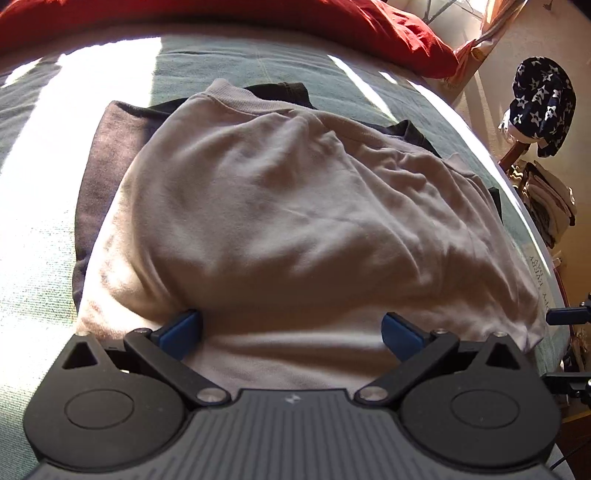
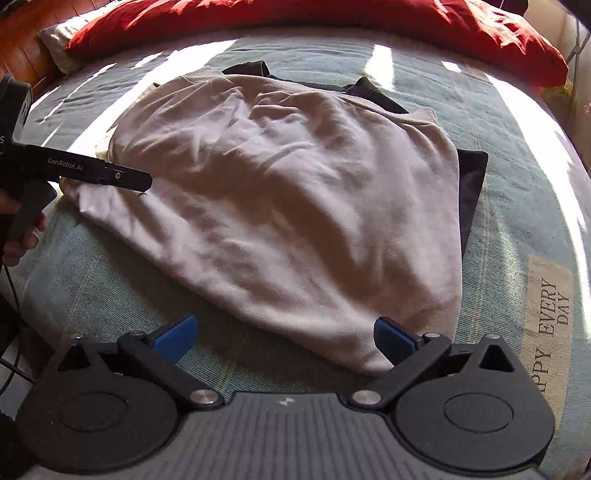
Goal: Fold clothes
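Left wrist view shows a pale shirt [image 1: 295,206], creased and folded into a rough block, lying on top of a dark garment [image 1: 99,177] whose edges stick out at 9 and 12 o'clock. Both rest on a grey-green bedspread [image 1: 33,280] streaked with sunlight. The left tongs [image 1: 291,334] are spread wide over the shirt's near edge, pinching nothing. In the right wrist view the right tongs [image 2: 282,338] are also spread wide and empty, with the shirt's [image 2: 280,192] near corner just by the 3 o'clock finger. A red blanket [image 2: 295,18] lies bunched at 12 o'clock, a printed label [image 2: 550,310] at 3 o'clock. Nothing blocks the shirt.
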Demonstrator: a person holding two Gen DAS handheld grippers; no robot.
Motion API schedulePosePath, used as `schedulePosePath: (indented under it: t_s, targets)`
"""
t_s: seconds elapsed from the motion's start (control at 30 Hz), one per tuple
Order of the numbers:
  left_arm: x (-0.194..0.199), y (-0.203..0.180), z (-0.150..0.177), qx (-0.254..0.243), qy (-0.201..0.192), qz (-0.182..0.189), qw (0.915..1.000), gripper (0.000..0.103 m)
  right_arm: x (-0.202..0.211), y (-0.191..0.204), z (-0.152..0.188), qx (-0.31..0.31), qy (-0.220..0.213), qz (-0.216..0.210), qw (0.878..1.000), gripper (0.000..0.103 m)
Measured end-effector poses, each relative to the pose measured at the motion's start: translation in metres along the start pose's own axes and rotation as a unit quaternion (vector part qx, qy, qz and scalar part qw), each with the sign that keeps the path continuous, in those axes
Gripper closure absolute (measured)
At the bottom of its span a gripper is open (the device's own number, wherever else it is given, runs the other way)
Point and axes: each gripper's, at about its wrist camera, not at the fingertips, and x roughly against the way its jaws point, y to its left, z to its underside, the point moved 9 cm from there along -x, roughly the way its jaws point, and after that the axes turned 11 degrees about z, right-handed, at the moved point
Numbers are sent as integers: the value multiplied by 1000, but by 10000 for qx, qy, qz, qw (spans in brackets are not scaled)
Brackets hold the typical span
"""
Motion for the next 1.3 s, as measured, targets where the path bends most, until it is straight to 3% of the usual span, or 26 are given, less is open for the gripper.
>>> schedulePosePath:
  t_s: [0.1,0.17,0.33,0.5,0.63,0.7,0.77,1.1,1.3]
  targets:
    - [5,-2,-4,106,668,28,9977,1,38,6,-37,84,-32,59,9999,0]
    - [22,-7,-8,92,905,-78,9958,1,63,12,-65,321,-112,209,9992,0]
    - [80,-12,-31,-207,833,173,9962,1,107,25,-133,313,-242,448,9982,2]
    - [111,13,-58,-496,747,244,9957,3,119,52,-167,-477,-330,594,9966,14]
    - [123,26,-74,-724,680,352,9944,18,106,84,-164,-666,57,363,9971,29]
    - [122,33,-75,-679,752,283,9944,40,102,95,-159,-607,171,319,9975,32]
    - [118,33,-75,-522,782,316,9951,46,99,99,-153,-648,272,238,9972,33]
    - [77,47,-72,-72,937,-255,9952,54,43,76,-130,-922,535,-339,9937,32]
    - [40,61,-117,-197,450,-428,9979,58,4,46,-106,-771,663,-523,9934,32]
